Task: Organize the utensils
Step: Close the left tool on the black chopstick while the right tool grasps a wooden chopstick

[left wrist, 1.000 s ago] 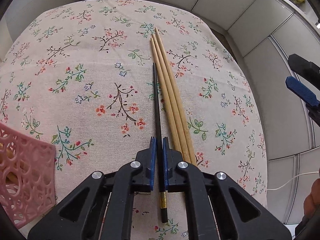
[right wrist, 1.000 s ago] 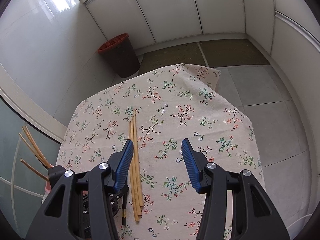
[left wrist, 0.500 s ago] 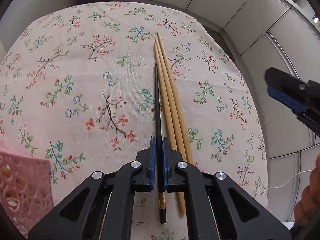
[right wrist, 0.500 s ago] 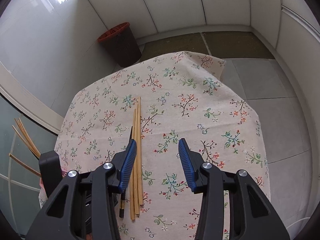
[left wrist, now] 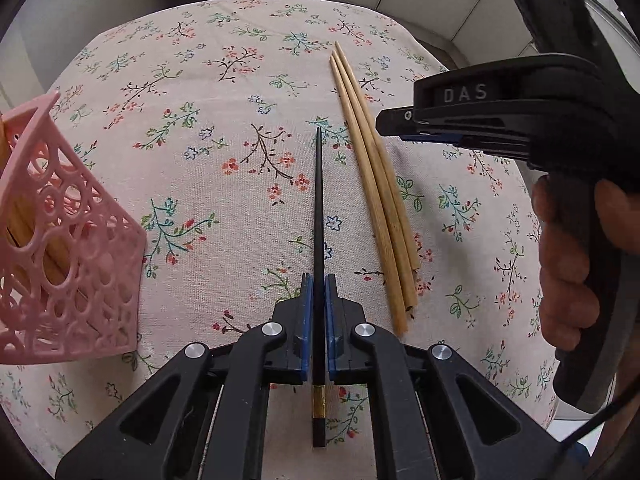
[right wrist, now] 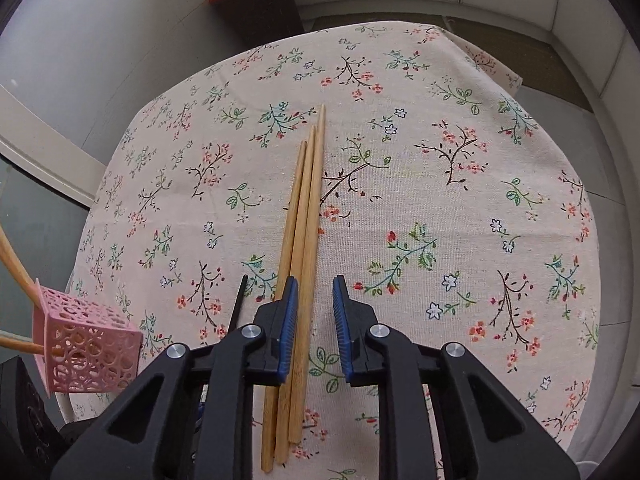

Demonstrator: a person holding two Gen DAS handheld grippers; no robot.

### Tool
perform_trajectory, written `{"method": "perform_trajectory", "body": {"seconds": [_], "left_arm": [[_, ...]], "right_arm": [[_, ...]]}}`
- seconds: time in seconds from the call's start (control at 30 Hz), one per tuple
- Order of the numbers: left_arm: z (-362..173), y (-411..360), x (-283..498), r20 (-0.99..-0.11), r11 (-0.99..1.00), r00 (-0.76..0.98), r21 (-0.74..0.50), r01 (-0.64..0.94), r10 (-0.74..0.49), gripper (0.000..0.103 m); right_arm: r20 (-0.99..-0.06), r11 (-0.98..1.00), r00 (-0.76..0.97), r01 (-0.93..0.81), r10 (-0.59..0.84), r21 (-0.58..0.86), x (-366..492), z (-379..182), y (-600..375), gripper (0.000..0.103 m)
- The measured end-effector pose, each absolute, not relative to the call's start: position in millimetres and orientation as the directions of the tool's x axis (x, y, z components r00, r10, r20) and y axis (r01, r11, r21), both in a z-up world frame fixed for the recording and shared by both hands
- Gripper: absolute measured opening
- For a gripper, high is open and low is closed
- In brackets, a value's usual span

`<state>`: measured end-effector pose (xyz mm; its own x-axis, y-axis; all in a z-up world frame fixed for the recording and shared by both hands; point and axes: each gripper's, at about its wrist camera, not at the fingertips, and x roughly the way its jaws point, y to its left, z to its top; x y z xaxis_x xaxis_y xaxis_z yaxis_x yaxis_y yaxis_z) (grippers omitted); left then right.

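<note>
Left wrist view, left to right: pink perforated holder (left wrist: 68,248), tipped, with wooden sticks inside; left tool (left wrist: 316,316), pads pinching a black chopstick (left wrist: 318,216) near its gold-banded end, the rest reaching forward over the floral tabletop (left wrist: 200,120); three bamboo chopsticks (left wrist: 376,184) lying side by side just right of it; right tool (left wrist: 404,128) above them. Right wrist view: pink holder (right wrist: 84,348) holding sticks; right tool (right wrist: 314,320), pads spread, straddling the rightmost bamboo chopstick (right wrist: 306,240).
</note>
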<state>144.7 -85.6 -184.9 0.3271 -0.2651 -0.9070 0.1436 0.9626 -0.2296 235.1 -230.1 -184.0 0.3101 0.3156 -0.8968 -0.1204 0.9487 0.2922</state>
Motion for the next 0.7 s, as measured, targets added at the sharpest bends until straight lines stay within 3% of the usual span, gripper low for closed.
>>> {"method": "perform_trajectory", "body": {"seconds": [0.13, 0.4, 0.57, 0.7], "left_arm": [[-184.9, -84.4, 147.7, -0.907, 0.964, 0.33, -0.227, 0.138, -0.26, 0.007], [-182.9, -83.2, 152.5, -0.907, 0.967, 0.336, -0.228, 0.114, -0.254, 0.007], [-180.7, -85.5, 153.6, -0.905, 0.97, 0.35, -0.215, 0.116, -0.242, 0.015], [-180.8, -94.0, 158.0, -0.901, 0.978, 0.384, -0.161, 0.135, -0.201, 0.023]], "right_arm": [[-0.886, 0.938, 0.308, -0.116, 0.346, 0.326, 239.4, -190.3, -228.9, 0.016], [-0.923, 0.961, 0.273, -0.142, 0.27, 0.239, 242.1, -191.4, -220.3, 0.008], [-0.923, 0.949, 0.222, -0.093, 0.314, 0.301, 233.5, -187.2, -250.4, 0.008], [-0.949, 0.969, 0.201, -0.07, 0.245, 0.235, 227.1, -193.7, -264.1, 0.008]]}}
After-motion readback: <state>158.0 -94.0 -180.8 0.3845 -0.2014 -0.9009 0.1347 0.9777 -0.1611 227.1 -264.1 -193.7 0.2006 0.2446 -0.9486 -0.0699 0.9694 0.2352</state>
